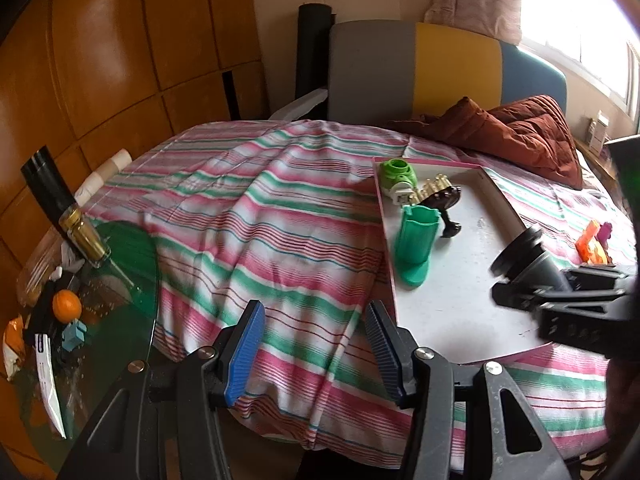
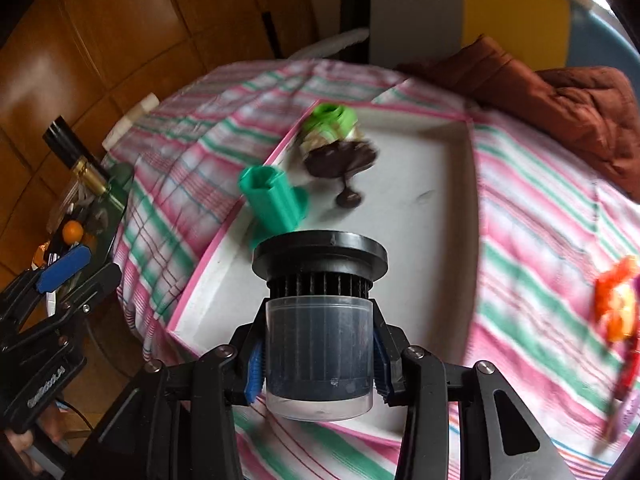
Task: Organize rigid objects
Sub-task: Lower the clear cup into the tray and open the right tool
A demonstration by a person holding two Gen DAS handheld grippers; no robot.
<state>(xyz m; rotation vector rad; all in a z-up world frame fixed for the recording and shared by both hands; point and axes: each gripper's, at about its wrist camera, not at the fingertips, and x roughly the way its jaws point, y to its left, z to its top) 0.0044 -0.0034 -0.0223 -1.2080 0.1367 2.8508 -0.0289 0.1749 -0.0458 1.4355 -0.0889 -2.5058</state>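
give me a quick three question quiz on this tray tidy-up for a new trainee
1. True or false: the right gripper is empty.
2. Which item stands upright nearest the white tray's left rim? A) orange toy B) teal green holder C) brown jacket
3. Fill in: the left gripper hovers over the ______ cloth with nothing between its pads.

Key
1. False: it is shut on the black filter canister.
2. B: the teal green holder stands inside the tray by that rim; the orange toy lies outside on the cloth.
3. Striped: the striped cloth.
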